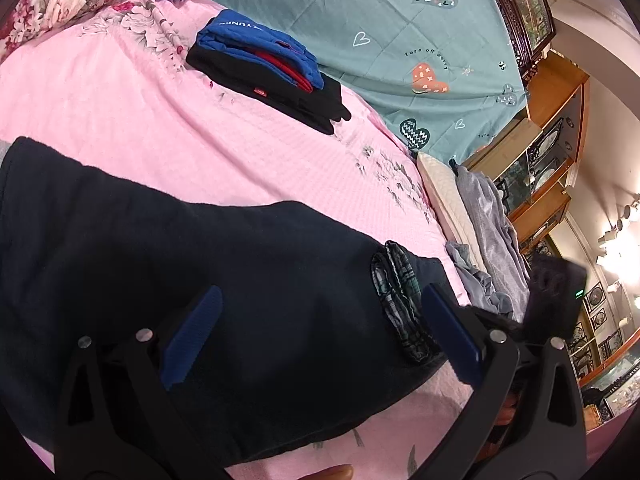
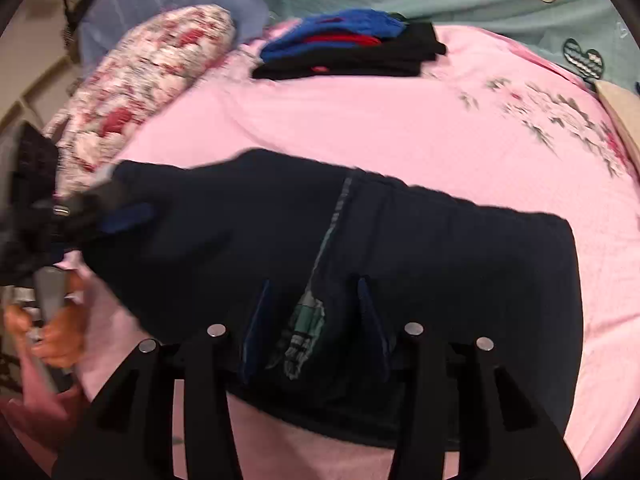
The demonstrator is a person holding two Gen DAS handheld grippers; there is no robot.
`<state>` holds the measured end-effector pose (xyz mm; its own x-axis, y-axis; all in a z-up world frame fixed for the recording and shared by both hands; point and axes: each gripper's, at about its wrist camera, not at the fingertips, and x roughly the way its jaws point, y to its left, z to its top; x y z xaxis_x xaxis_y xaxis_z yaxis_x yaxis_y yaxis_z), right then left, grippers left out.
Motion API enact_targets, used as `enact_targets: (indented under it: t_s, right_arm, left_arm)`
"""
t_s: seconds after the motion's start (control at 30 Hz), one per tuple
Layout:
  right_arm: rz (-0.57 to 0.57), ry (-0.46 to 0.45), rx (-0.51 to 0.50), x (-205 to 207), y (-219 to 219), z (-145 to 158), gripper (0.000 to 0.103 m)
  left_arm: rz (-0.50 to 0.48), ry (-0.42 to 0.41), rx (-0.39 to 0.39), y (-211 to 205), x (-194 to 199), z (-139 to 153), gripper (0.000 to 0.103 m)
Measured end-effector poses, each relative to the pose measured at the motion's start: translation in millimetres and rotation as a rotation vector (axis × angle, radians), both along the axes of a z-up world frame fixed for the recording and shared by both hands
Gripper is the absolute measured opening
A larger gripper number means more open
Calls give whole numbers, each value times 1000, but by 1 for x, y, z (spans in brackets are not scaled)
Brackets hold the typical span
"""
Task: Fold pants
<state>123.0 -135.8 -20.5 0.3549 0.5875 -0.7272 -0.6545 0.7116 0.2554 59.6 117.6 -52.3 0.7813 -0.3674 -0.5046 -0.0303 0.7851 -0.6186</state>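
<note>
Dark navy fleece pants (image 2: 360, 264) lying partly folded on pink floral bedspread (image 2: 360, 120)
Left gripper (image 1: 320, 332) wide open, empty; right gripper (image 2: 316, 320) half open astride the plaid lining, gripping nothing: a shallow pinch may slip

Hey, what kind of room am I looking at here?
Most likely a bedroom. The dark pants lie on a bed with a pink floral sheet, beside a floral pillow and a teal heart-print quilt. A wooden glass-front cabinet stands beyond the bed.
</note>
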Motion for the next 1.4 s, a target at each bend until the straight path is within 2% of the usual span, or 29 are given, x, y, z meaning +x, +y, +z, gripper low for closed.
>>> enact_targets:
  t_s: [0.07, 0.13, 0.17, 0.2, 0.23, 0.3, 0.4, 0.43, 0.53, 0.57, 0.6, 0.67, 0.73, 0.8, 0.9, 0.97, 1.07, 1.1, 1.13, 1.17, 1.2, 1.27, 1.3, 1.33, 1.4]
  right_arm:
    - [-30, 3, 131, 5, -27, 20, 45]
    - [-107, -12, 224, 15, -51, 34, 44]
    - [-145, -20, 246, 20, -62, 38, 41]
    - [-182, -23, 250, 26, -71, 41, 30]
    - [-207, -13, 253, 33, -79, 42, 20]
    - [-243, 18, 281, 46, -92, 39, 9]
    - [-327, 69, 278, 67, -107, 30, 9]
    - [-342, 89, 283, 73, -108, 23, 9]
    - [-372, 182, 276, 88, -116, -8, 9]
    - [-400, 218, 253, 93, -118, -22, 9]
    - [-433, 259, 239, 99, -120, -36, 2]
    - [-444, 323, 360, 102, -135, -50, 0]
    - [-442, 370, 420, 103, -143, -53, 0]
    - [-438, 377, 431, 102, -144, -52, 0]
    - [-420, 362, 457, 91, -144, -31, 6]
    - [-328, 340, 519, 68, -144, -7, 6]
    - [-297, 352, 462, 40, -147, -1, 11]
    - [-312, 369, 413, 33, -148, -8, 15]
    - [-347, 407, 304, 27, -149, -26, 17]
    - [-363, 423, 293, 23, -153, -38, 16]
    - [-379, 424, 338, 20, -162, -45, 0]
    - [-406, 518, 413, 22, -176, -49, 0]
    - [-410, 503, 391, 24, -176, -41, 0]
    - [-406, 460, 362, 26, -173, -32, 5]
    - [-378, 381, 336, 34, -162, -14, 7]
  left_arm:
    - [7, 15, 21, -3, 2, 1, 101]
    - [26, 39, 82, -10, 4, 5, 101]
    - [25, 47, 132, -18, 5, 9, 101]
    - [9, 34, 172, -28, 6, 15, 101]
    - [-10, 16, 192, -35, 6, 20, 101]
    - [-88, -65, 209, -62, 5, 38, 101]
    - [-246, -167, 218, -110, 9, 59, 100]
    - [-291, -180, 223, -124, 12, 61, 98]
    - [-434, -178, 209, -163, 28, 55, 82]
    - [-462, -151, 215, -173, 34, 47, 72]
    - [-471, -73, 231, -179, 44, 32, 68]
    - [-484, 104, 211, -179, 58, 1, 56]
    - [-471, 90, 145, -167, 51, -1, 56]
    - [-460, 99, 115, -156, 44, 3, 58]
    - [-450, 93, 117, -149, 40, -2, 58]
    - [-448, 81, 106, -146, 38, -3, 58]
    - [-458, 74, 113, -147, 39, -2, 59]
    - [-461, 75, 107, -148, 40, -2, 59]
    - [-464, 75, 95, -148, 41, -2, 59]
    - [-465, 81, 91, -147, 41, -2, 59]
    - [-466, 81, 75, -146, 41, -3, 59]
    - [-463, 77, 53, -143, 40, -3, 59]
    - [-461, 74, 49, -142, 39, -3, 59]
    - [-461, 70, 44, -141, 39, -3, 59]
    - [-459, 68, 39, -141, 39, -4, 59]
